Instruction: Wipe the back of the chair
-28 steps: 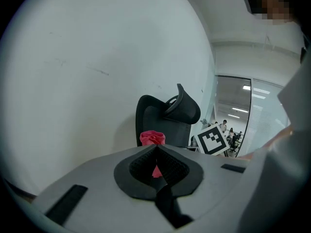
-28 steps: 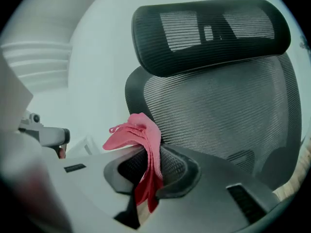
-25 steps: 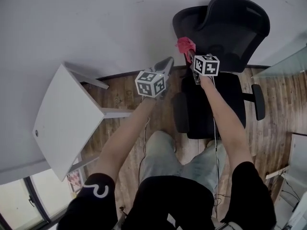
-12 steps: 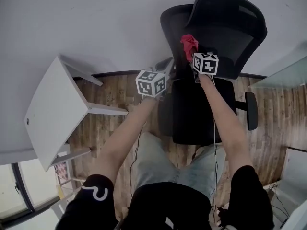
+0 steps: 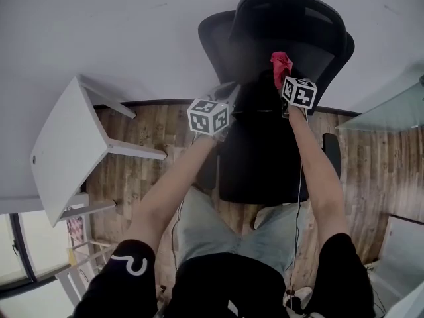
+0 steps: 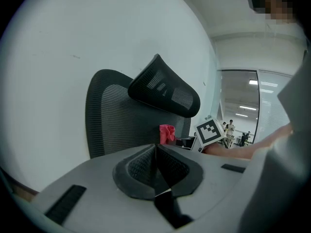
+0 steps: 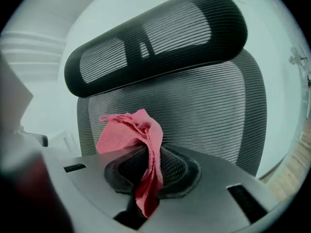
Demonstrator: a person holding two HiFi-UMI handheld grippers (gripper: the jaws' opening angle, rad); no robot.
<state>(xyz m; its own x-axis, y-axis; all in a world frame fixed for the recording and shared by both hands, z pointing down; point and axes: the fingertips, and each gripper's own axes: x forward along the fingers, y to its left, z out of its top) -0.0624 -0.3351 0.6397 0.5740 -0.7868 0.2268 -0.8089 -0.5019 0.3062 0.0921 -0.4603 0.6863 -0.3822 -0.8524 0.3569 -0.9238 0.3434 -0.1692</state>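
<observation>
Left gripper (image 5: 230, 93), centre frame: jaws together, nothing between them. Black mesh office chair (image 5: 291, 32), upper centre-right: backrest upright, facing the person. Right gripper (image 7: 146, 166) is clamped on a crumpled red cloth (image 7: 129, 132), bunched end pointing at the backrest (contact unclear).

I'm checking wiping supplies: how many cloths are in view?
1: a crumpled pink fabric cloth, pinched in the right tool, in front of the black mesh chair back. The left tool is shut, empty.
</observation>
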